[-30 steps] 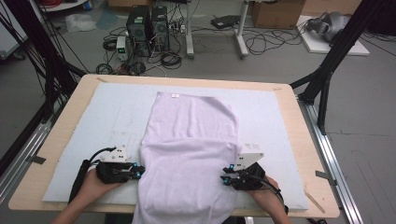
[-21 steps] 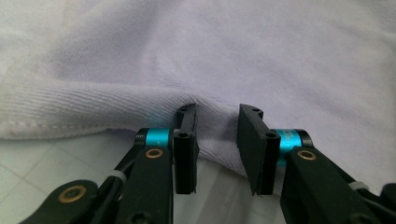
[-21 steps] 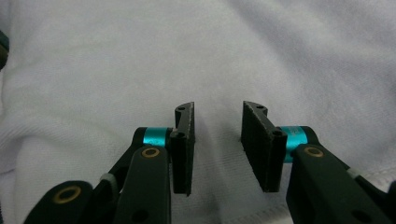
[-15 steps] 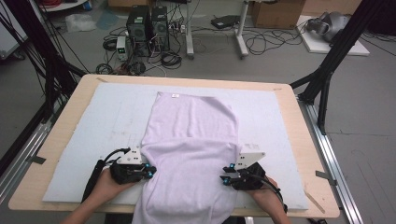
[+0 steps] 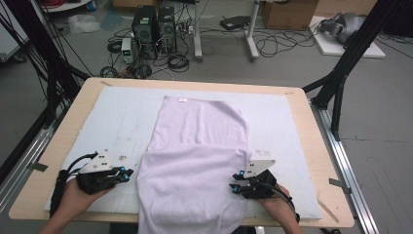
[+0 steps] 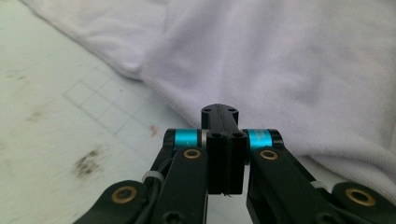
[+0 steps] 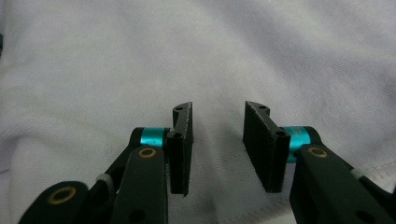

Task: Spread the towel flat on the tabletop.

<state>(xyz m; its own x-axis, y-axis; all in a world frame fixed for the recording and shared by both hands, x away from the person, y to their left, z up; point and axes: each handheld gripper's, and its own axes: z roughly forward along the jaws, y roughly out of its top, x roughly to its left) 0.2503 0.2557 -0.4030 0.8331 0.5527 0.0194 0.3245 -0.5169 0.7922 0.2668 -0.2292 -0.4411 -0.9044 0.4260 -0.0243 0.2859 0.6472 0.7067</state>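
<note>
A pale lilac cloth [image 5: 195,161] lies lengthwise on the white mat [image 5: 112,122]. Its near half is folded over itself and hangs off the table's front edge. My left gripper [image 5: 126,173] sits on the mat just left of the cloth's edge and clear of it. In the left gripper view the left gripper [image 6: 219,112] is shut with nothing between its jaws, and the cloth [image 6: 289,70] lies ahead. My right gripper [image 5: 235,183] is at the cloth's right edge. In the right gripper view the right gripper [image 7: 217,112] has just been opening; its jaws stand apart over the hemmed cloth [image 7: 140,56], not pressing it.
The mat covers most of a wooden table [image 5: 316,146]. Black frame posts [image 5: 341,73] stand at both sides. Computers and cables [image 5: 156,29] lie on the floor beyond the far edge. Bare mat lies to the left and right of the cloth.
The left gripper has pulled back to the left, away from the cloth's edge, and its jaws have shut. The right hand has stayed where it was.
</note>
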